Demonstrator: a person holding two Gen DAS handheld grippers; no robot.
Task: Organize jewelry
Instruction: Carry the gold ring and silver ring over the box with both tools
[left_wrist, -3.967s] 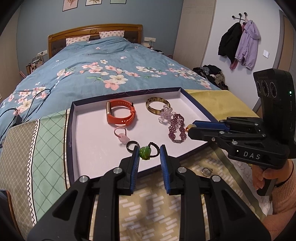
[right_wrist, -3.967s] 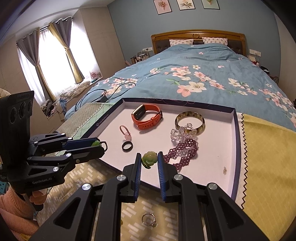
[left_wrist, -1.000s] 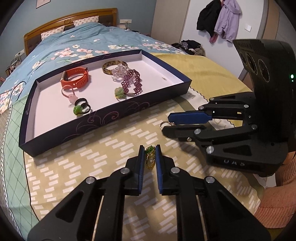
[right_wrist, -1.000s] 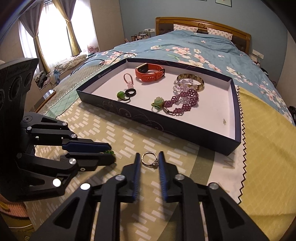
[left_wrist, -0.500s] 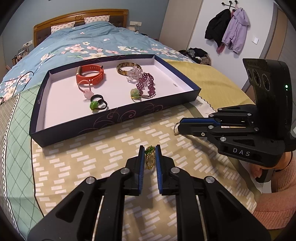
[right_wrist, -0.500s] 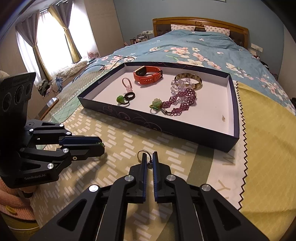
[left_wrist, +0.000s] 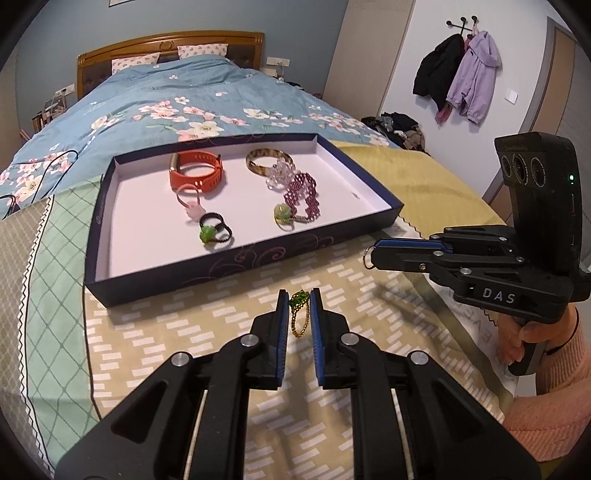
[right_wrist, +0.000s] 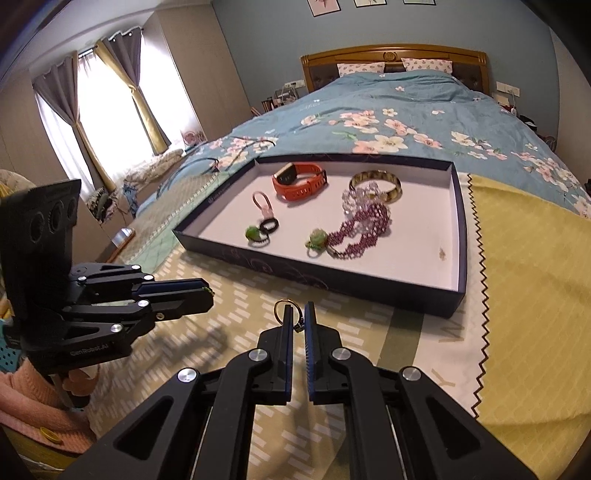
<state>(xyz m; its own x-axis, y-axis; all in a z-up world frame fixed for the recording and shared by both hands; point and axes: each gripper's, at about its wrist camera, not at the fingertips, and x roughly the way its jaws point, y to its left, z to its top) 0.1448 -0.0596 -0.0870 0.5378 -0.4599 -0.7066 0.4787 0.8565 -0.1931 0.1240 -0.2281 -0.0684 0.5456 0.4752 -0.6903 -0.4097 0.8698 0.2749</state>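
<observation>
My left gripper (left_wrist: 299, 295) is shut on a gold beaded ring with a green stone (left_wrist: 298, 303), held just above the patterned cloth in front of the dark blue tray (left_wrist: 236, 260). My right gripper (right_wrist: 298, 309) is shut on a thin metal ring (right_wrist: 283, 307), which sticks up past its tips. In the left wrist view that metal ring (left_wrist: 368, 255) shows at the right gripper's tip (left_wrist: 373, 254). The tray (right_wrist: 458, 229) holds an orange watch band (right_wrist: 299, 181), a tortoiseshell bangle (right_wrist: 376, 181), a purple beaded bracelet (right_wrist: 360, 227), a clear beaded piece and several small rings.
The tray rests on a patterned cloth (left_wrist: 155, 332) at the foot of a bed with a blue floral duvet (right_wrist: 399, 122). A yellow cloth (right_wrist: 532, 288) lies to the tray's right. A hand in a pink sleeve (left_wrist: 554, 387) holds the right gripper. Coats (left_wrist: 461, 74) hang on the wall.
The right gripper's jaws closed on the metal ring and lifted it off the cloth. The left gripper rose a little with the green-stone ring, and the tray now looks nearer.
</observation>
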